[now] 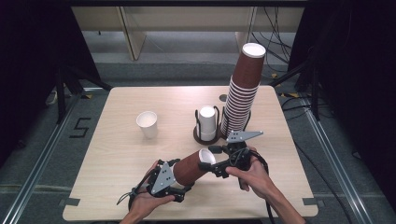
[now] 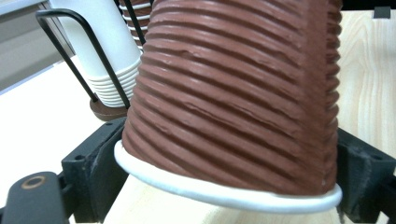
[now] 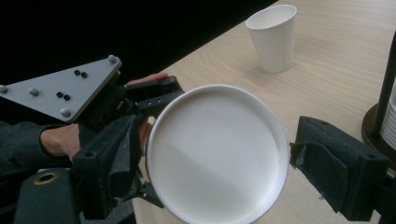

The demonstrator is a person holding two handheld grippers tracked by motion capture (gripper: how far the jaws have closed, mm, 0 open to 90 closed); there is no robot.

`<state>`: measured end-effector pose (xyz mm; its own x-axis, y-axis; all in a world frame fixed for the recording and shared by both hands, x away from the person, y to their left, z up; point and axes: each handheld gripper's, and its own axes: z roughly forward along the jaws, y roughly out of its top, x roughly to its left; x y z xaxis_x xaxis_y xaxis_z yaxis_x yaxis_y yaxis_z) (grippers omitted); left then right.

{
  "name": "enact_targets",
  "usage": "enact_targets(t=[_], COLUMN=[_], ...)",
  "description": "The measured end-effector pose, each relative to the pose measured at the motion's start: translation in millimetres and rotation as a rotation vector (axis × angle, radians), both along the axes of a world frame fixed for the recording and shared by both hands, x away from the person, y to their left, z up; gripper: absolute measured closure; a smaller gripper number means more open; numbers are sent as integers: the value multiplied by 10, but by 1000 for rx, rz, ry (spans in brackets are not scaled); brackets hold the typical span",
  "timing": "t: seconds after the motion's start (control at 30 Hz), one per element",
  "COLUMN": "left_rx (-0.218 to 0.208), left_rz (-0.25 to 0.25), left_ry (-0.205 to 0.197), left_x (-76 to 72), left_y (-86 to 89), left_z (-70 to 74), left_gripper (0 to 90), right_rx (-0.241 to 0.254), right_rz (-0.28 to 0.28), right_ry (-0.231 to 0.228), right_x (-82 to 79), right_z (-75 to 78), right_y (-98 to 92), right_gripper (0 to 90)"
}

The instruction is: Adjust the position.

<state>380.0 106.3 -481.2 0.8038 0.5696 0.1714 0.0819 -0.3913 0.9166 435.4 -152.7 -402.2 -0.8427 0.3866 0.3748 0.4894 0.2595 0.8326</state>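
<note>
Brown ribbed cup (image 1: 190, 167) lying tilted, mouth toward spread right gripper (image 1: 214, 158), clamped by left gripper (image 1: 180, 179).

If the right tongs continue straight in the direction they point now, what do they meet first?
Probably the brown ribbed paper cup held in the left tongs: its white bottom faces the right tongs, between their open jaws.

Each hand carries a black two-jaw gripper: the left gripper (image 1: 181, 181) and the right gripper (image 1: 211, 157). Both bear a flat grey three-cornered plate studded with small dark screws and round grey knobs. The jaws are blocky, faced with rough black padding, and a brass-ringed hole marks the left jaw's base. Black cables trail back. A dark sleeve (image 3: 18, 140) covers the left forearm.
</note>
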Motion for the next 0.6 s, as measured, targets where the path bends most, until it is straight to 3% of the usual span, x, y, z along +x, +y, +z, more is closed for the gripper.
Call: enact_targets(t=[0.1,0.17,0.23,0.3,0.37,0.6], left_rx=[12,27,36,45,50,77], left_rz=[-4,-13,-22,-25,-28,-42], left_ry=[2,2,3,1,-2,-11], left_x=[4,4,3,-2,0,-6], left_y=[7,11,5,2,1,-1], left_z=[3,3,1,4,9,13], left_gripper=[117,117,117,117,117,117], right_rx=[-18,-19,-32,-27,-36,-72], right_rz=[5,16,6,22,25,48], right_ry=[-7,15,1,39,20,41], right_x=[3,0,-6,-18,-10,-10], right_z=[-2,-7,-7,-14,-31,-68], right_y=[-14,-7,-8,7,16,40], right_gripper=[164,164,167,166,166,179])
